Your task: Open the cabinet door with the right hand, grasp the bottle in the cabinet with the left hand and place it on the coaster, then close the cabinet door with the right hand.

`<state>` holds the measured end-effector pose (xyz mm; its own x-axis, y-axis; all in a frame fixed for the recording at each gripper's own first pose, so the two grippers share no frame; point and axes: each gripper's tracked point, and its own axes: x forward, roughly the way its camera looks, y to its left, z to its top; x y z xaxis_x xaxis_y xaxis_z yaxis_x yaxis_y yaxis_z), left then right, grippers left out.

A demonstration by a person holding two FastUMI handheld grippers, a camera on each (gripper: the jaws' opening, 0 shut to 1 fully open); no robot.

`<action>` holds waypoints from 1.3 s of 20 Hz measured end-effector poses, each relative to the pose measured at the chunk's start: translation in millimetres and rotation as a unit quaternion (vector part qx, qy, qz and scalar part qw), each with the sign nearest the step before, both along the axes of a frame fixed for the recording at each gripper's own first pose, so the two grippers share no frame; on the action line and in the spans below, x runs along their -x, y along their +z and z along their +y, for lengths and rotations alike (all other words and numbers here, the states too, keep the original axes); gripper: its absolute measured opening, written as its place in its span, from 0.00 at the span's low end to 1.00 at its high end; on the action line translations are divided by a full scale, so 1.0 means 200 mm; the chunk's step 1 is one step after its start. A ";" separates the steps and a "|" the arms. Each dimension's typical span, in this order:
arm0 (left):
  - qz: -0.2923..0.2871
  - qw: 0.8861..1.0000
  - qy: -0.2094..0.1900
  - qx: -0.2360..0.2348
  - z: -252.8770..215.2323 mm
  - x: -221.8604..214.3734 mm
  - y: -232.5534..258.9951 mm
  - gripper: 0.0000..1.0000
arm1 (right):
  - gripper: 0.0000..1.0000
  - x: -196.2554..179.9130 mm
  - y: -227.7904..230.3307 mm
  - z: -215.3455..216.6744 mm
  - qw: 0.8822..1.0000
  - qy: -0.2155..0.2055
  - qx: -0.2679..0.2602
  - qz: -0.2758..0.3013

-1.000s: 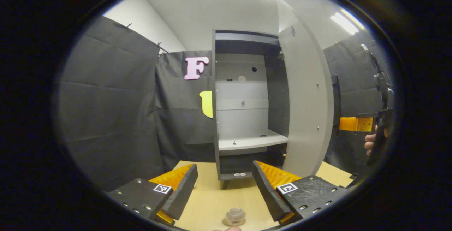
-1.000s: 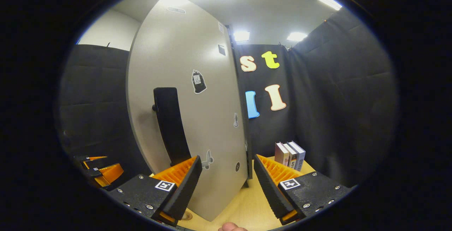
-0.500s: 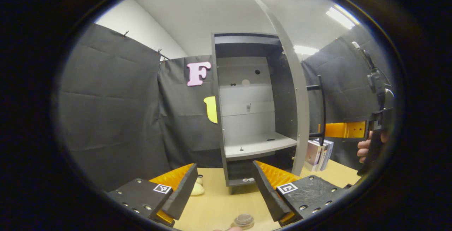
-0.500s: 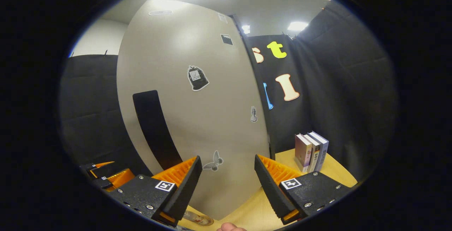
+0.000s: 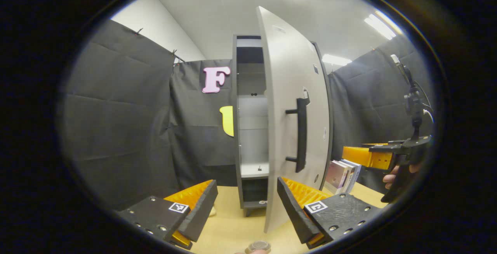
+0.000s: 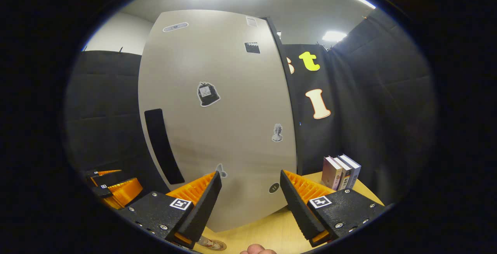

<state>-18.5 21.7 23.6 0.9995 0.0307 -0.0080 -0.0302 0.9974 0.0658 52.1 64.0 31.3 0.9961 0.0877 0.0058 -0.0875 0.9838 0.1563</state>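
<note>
Ahead of the left gripper (image 5: 247,211), whose fingers are spread wide with nothing held between them, the cabinet (image 5: 248,129) is seen standing on the wooden table (image 5: 229,227), with its door (image 5: 285,122) swung most of the way across the opening so that a narrow strip of the pale interior and a shelf (image 5: 254,169) is left visible to the left of the door's edge. Below and just in front of this gripper's fingers, at the bottom edge of the left gripper view, the bottle (image 5: 259,246) is seen from above on the table; whether it sits on the coaster cannot be told from here. A dark vertical handle (image 5: 299,134) is mounted on the door's outer face. Far to the right in the same view, the right gripper (image 5: 363,156) is seen held by a hand (image 5: 392,176), pointed toward the door, a little apart from it. A few books (image 5: 341,174) are stood upright on the table between the door and that gripper. Directly in front of the right gripper (image 6: 250,203), the door's face (image 6: 229,110) looms close, dotted with small stickers (image 6: 208,94); the fingers are wide apart and nothing is gripped. Whether the fingertips touch the door cannot be told. At the lower left of the right gripper view, the left gripper (image 6: 112,192) is seen beside the door's free edge.
</note>
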 end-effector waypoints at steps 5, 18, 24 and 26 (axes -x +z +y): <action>-0.006 1.000 -0.014 -0.008 -0.08 0.02 0.03 0.92 | 0.94 0.05 0.02 -0.06 0.999 -0.021 0.033 -0.007; -0.006 1.000 -0.014 -0.001 -0.12 0.02 0.09 0.92 | 0.94 0.16 0.12 -0.05 0.998 -0.023 0.048 -0.037; -0.022 1.000 0.013 -0.004 -0.11 -0.02 0.11 0.92 | 0.94 0.18 0.16 0.02 0.997 -0.027 0.061 -0.047; -0.018 1.000 0.014 -0.003 -0.12 -0.04 0.10 0.95 | 0.94 0.16 0.15 0.05 0.996 -0.028 0.074 -0.044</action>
<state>-10.0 -2.7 43.9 0.9979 0.0589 0.0281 -0.0608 0.9957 0.0695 19.5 74.0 61.8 0.9958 0.0375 0.0838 -0.0379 0.9993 0.0027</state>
